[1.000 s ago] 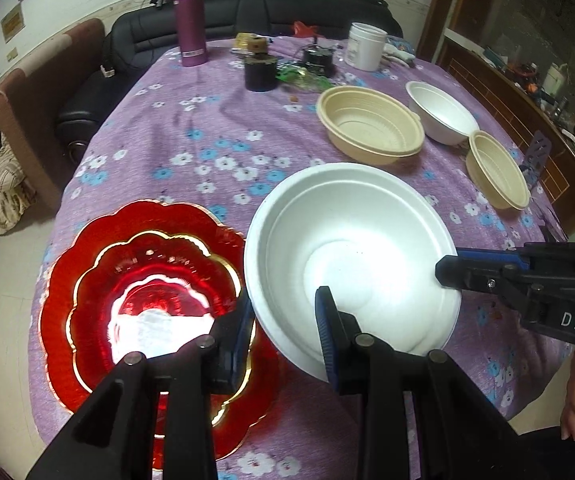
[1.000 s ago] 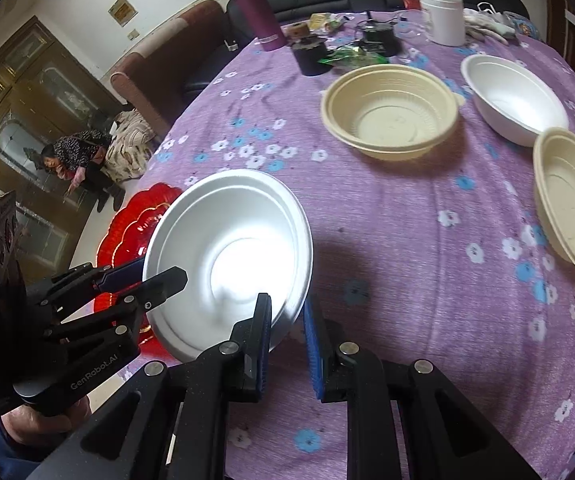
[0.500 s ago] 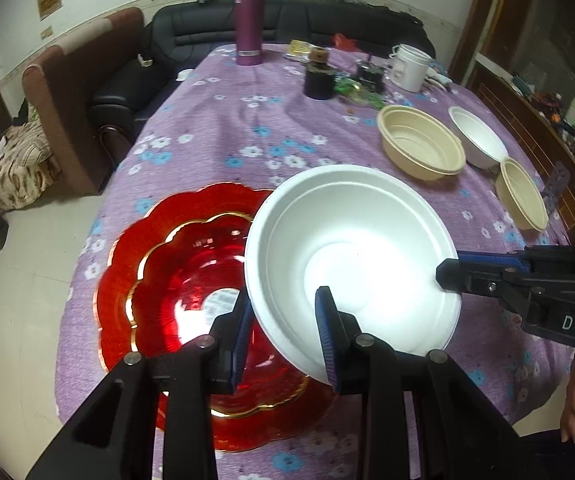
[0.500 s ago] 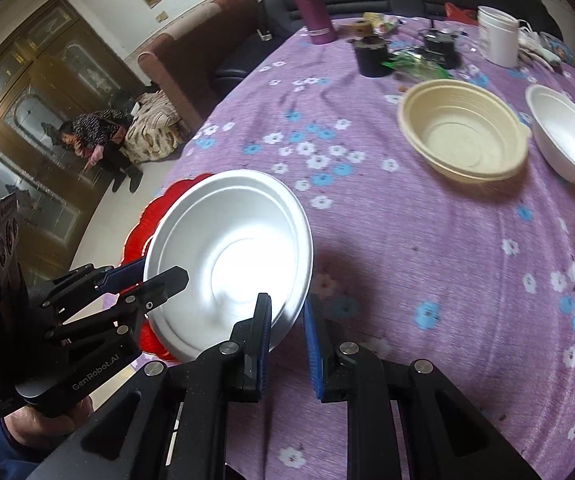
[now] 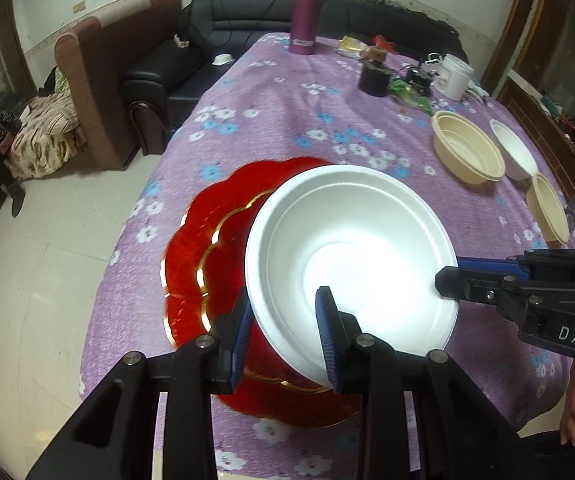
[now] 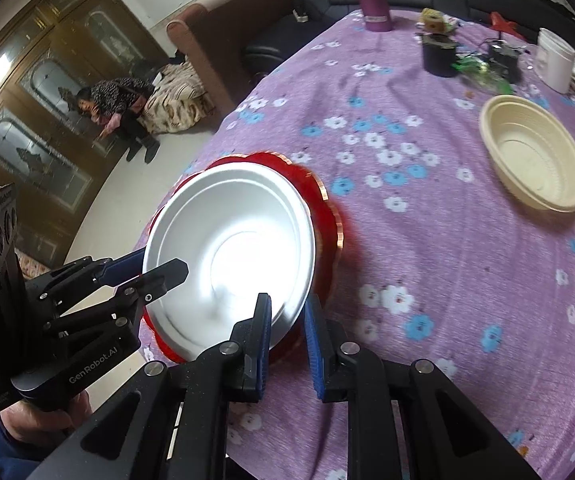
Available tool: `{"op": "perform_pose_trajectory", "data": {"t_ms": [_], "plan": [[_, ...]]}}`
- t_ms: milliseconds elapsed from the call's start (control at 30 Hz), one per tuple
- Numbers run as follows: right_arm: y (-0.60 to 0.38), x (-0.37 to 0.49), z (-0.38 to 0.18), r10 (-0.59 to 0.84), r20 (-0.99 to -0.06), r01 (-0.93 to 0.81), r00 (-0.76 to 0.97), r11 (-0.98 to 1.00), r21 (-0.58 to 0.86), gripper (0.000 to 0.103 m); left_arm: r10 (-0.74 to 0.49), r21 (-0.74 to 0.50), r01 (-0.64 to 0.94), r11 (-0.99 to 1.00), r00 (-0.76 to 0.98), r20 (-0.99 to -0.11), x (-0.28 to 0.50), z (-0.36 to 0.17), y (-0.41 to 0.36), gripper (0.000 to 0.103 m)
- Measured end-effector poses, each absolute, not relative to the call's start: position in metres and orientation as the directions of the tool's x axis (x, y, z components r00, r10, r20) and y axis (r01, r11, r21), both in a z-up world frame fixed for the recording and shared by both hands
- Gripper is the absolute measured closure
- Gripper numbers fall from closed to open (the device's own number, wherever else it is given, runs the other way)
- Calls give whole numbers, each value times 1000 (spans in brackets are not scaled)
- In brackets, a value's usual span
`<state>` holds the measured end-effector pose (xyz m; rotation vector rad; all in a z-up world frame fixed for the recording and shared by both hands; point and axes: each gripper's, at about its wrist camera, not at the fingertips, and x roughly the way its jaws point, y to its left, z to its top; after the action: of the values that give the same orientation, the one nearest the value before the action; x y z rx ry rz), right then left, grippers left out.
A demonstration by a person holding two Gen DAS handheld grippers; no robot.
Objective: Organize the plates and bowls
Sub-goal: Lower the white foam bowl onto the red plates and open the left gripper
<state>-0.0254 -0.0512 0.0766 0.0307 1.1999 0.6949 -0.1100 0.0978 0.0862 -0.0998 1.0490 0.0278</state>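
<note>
so both tools, left tool (image 5: 283, 328) and right tool (image 6: 287, 334), grip the white bowl (image 5: 351, 256) above the red plates (image 5: 207, 248); three bowls (image 5: 467, 152) remain unstacked.

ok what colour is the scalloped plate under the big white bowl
Red with gold trim lines on the scalloped plate, clearest in the left wrist view.

A table draped in purple flowered cloth (image 5: 271, 120) carries a scalloped red glass plate (image 5: 203, 248), two beige plastic bowls (image 5: 467, 152) (well apart from it), a magenta flask (image 5: 307, 12) and a white tub (image 5: 455, 76).
</note>
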Motion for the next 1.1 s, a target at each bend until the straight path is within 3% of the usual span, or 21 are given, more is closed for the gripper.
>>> {"op": "perform_pose_trajectory", "data": {"t_ms": [900,1100], "plan": [[-23,-18,49,496,-859,-466,124,794,391,83,-20,-69,-92,993,451,-893,-104,65,113,72],[-29,-17,52,508,-852,-463,127,790,402,74,-6,-65,-110,992,470,-883,-106,72,113,72]]}}
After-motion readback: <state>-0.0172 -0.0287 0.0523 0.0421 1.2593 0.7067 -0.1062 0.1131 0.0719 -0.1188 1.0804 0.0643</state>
